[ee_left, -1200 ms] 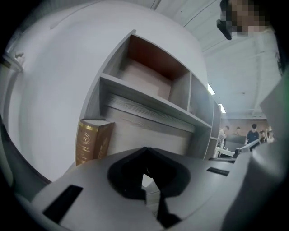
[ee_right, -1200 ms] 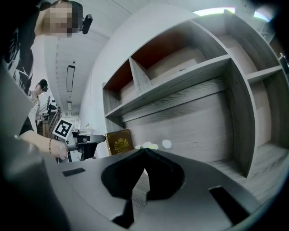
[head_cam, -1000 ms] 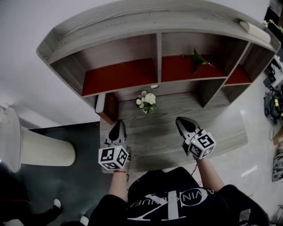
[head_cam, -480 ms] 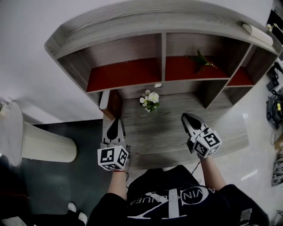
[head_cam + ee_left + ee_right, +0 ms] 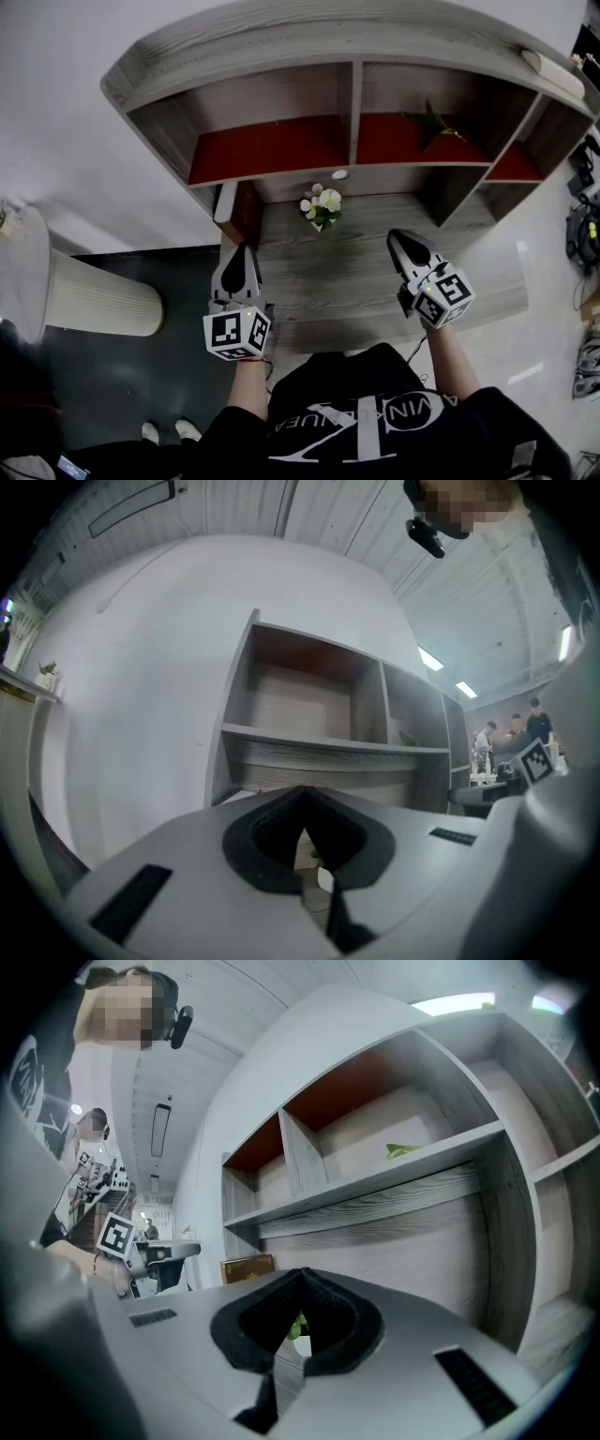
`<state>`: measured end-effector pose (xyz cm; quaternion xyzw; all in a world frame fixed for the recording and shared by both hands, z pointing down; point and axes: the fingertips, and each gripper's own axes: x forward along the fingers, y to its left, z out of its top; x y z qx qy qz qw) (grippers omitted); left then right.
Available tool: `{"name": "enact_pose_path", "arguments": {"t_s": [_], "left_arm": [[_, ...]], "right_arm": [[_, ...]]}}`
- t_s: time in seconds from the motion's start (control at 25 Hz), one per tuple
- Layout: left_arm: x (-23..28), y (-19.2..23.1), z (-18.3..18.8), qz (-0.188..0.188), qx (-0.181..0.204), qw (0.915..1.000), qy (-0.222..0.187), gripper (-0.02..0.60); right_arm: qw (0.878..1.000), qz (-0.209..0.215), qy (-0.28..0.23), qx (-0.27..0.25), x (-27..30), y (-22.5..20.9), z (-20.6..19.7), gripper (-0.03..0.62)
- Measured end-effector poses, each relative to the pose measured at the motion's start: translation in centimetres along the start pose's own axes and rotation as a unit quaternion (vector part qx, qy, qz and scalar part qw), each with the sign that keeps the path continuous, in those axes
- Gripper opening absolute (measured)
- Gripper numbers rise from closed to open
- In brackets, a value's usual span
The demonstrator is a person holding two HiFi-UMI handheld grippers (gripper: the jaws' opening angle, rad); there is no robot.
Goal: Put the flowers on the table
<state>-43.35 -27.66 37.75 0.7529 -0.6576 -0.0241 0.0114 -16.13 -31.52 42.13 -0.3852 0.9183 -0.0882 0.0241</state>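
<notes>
Table [image 5: 375,281] of grey wood, with flowers [image 5: 322,206] ahead of both jaw pairs. Left gripper [image 5: 244,255] and right gripper [image 5: 401,242] are closed and empty; shelf unit [image 5: 281,94] lies beyond.

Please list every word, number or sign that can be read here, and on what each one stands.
"VIN": white print on the person's black shirt; the remaining letters are creased and unreadable.
Black-and-white square markers on the cubes of the left gripper and right gripper: patterns only, no letters.
No other text is readable.
</notes>
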Motion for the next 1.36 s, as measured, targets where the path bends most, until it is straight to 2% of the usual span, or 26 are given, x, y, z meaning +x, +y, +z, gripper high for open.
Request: {"name": "enact_pose_path", "arguments": {"t_s": [0.36, 1.36], "left_arm": [[-0.6, 1.2, -0.4, 0.014, -0.005, 0.9999, 0.002, 0.003], [-0.3, 1.1, -1.4, 0.017, 0.0, 0.9997, 0.016, 0.003]], "right_arm": [[1.0, 0.002, -0.002, -0.005, -0.1, 0.5, 0.0, 0.009], [1.0, -0.011, -0.001, 0.019, -0.7, -0.5, -1.2, 0.009]]}}
